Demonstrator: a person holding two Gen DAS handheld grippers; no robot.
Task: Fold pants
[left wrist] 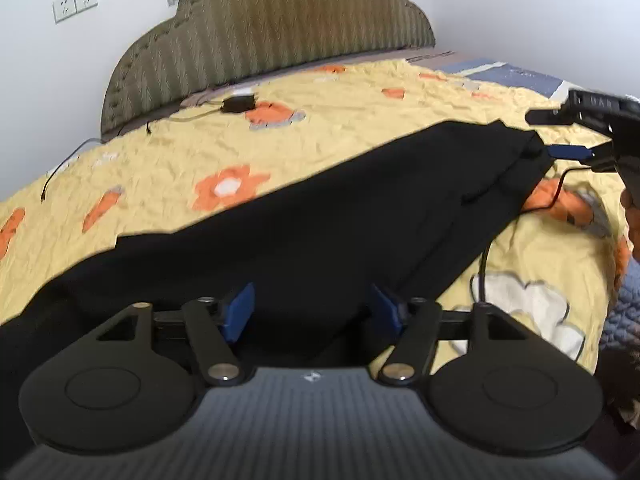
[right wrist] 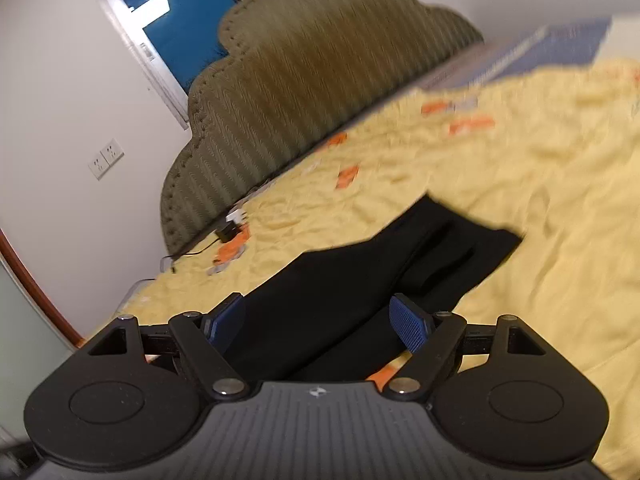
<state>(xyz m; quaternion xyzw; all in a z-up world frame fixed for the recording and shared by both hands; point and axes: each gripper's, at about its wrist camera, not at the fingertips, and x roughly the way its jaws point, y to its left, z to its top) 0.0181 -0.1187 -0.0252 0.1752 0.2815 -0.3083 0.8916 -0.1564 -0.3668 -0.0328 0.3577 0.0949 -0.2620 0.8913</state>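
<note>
Long black fabric pants (left wrist: 320, 216) are spread on the yellow flowered bed (left wrist: 168, 160); both tools (left wrist: 312, 308) (right wrist: 320, 322) are held open, empty; hems should be pinched squarely

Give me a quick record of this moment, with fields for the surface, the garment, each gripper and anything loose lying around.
surface: bed with a yellow flowered quilt and a padded headboard
garment: black pants laid flat across the quilt, lengthwise fold seam showing
left gripper: jaws apart over the pants, nothing pinched
right gripper: jaws wide apart above the pants, nothing held; view blurred
loose items: black charger with cable near the headboard
pants folded up: not yet
</note>
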